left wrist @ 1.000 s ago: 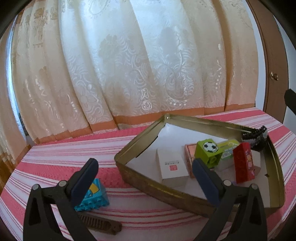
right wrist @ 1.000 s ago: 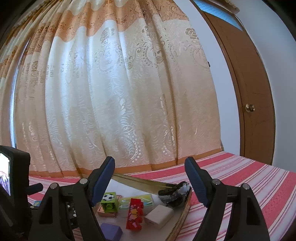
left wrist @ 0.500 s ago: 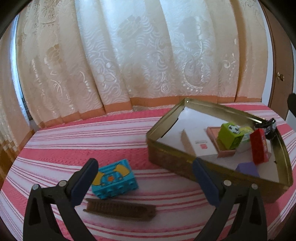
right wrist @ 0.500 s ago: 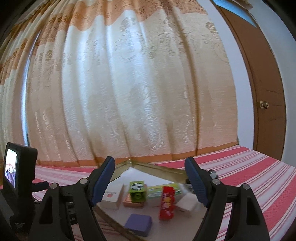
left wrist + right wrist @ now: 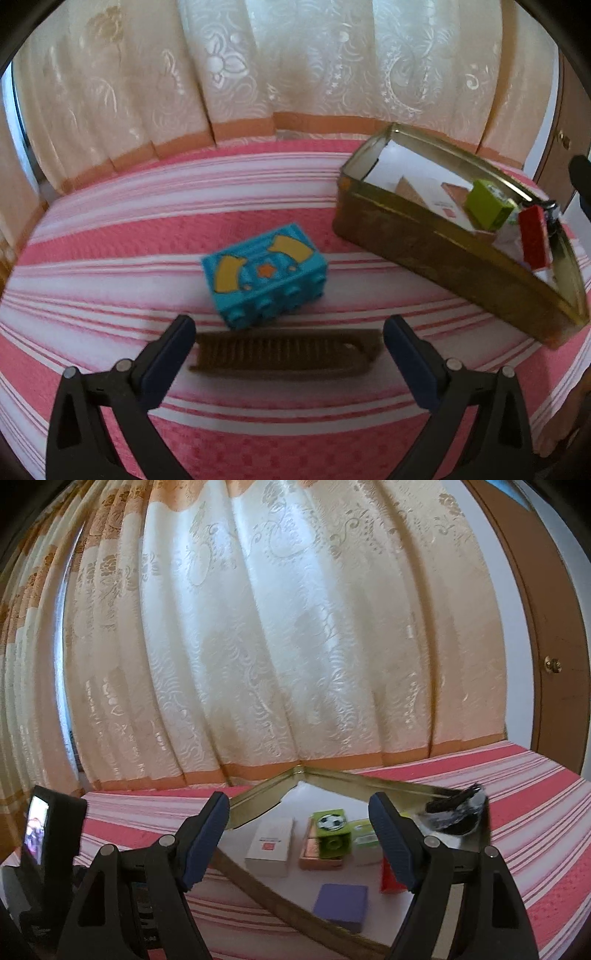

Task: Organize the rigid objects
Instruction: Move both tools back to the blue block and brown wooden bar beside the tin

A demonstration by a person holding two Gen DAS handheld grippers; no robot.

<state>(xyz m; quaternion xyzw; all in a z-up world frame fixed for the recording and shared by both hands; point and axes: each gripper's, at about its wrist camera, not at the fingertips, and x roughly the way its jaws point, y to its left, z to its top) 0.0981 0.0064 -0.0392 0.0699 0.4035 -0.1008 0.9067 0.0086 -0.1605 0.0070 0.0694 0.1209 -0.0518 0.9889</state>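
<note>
A brown comb lies flat on the striped cloth, and my left gripper hangs open just above it, one finger past each end. A blue toy brick with yellow marks sits just beyond the comb. The gold tin tray stands to the right and holds a green football cube, a white box, a purple block, a red carton and a dark hair clip. My right gripper is open and empty, held above the tray's near side.
The pink and white striped bedcover covers the whole surface. Cream curtains hang behind it, and a brown door stands at the right. The other gripper's camera screen shows at the left edge of the right wrist view.
The left gripper has swung left away from the tray and tipped down over the comb and blue brick. The right gripper has shifted so the tray's contents now sit between its fingers.
</note>
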